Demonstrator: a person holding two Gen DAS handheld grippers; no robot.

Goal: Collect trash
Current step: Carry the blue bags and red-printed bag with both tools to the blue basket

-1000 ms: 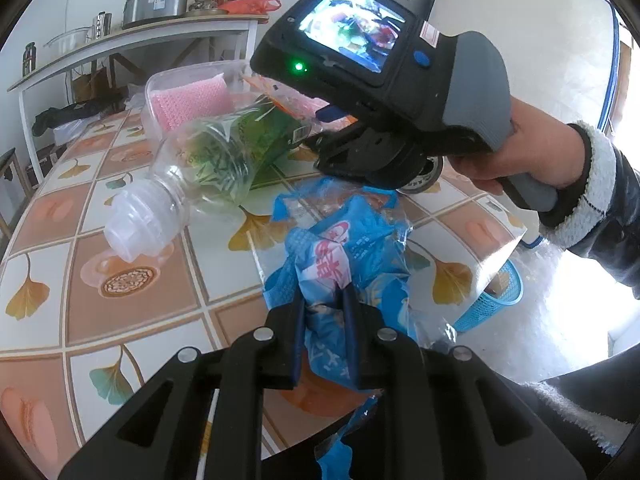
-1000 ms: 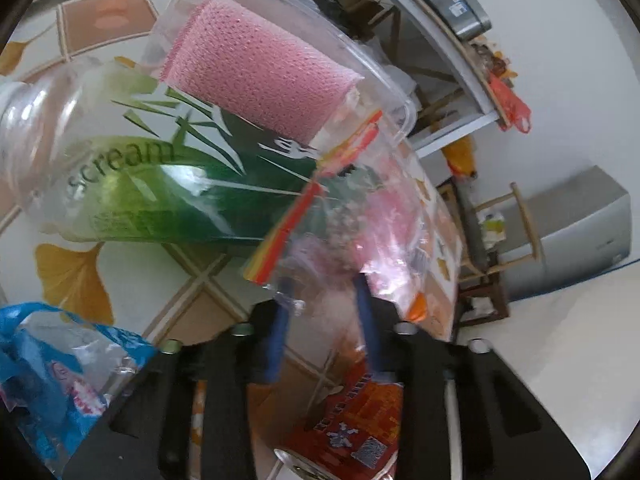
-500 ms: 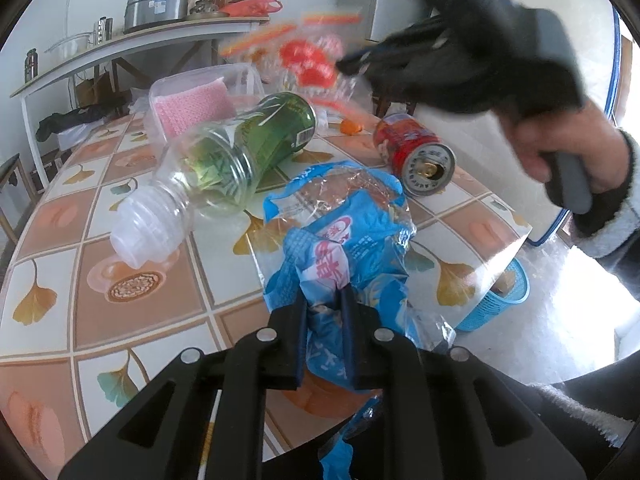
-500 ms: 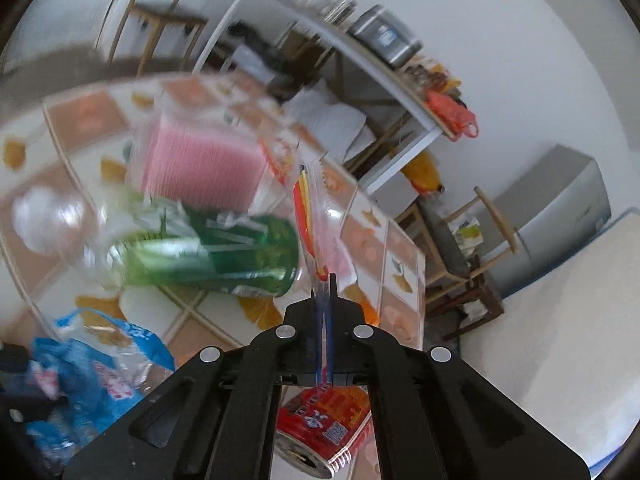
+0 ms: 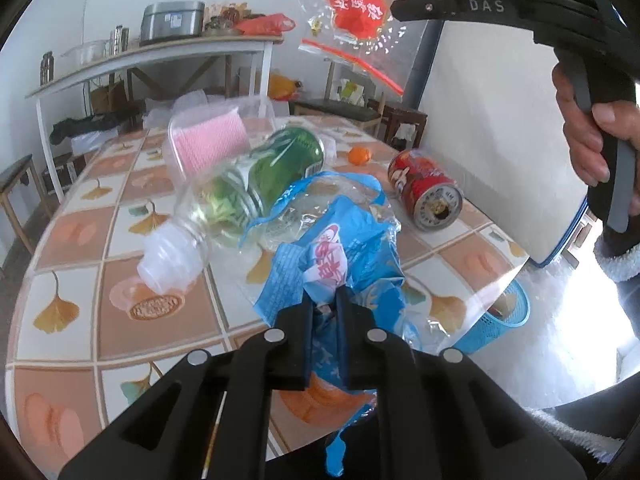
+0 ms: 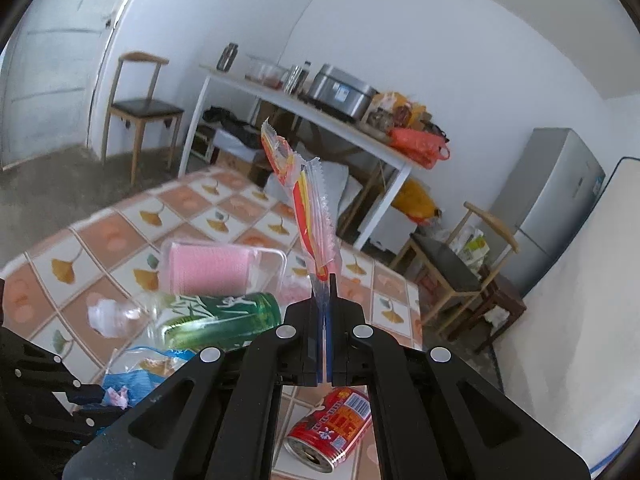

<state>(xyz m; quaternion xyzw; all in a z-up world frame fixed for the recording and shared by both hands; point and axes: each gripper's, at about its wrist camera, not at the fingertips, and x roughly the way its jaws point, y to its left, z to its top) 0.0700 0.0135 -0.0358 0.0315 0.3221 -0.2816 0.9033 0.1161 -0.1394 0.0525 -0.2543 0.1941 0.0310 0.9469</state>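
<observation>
My left gripper (image 5: 323, 304) sits low over the tiled table (image 5: 80, 240). Its jaws are closing and its pads pinch a crumpled blue plastic bag (image 5: 344, 248) that lies on the table's near edge. My right gripper (image 6: 323, 280) is shut on a clear zip snack bag with red print (image 6: 308, 208), held high above the table. In the left wrist view that snack bag (image 5: 356, 8) hangs from the right gripper (image 5: 396, 10) at the top, with a hand on its handle. The blue bag (image 6: 132, 380) also shows at the lower left of the right wrist view.
A clear bottle with a green label (image 5: 256, 184) lies on its side beside a clear box holding a pink sponge (image 5: 208, 144). A red can (image 5: 426, 188) lies at the right, a small orange (image 5: 359, 156) behind it. A blue basket (image 5: 500, 320) stands on the floor past the table's right edge.
The right gripper shut on the clear snack bag beside the bottle and lifted it well above the table. The left gripper stayed put, its jaws narrowing on the blue bag.
</observation>
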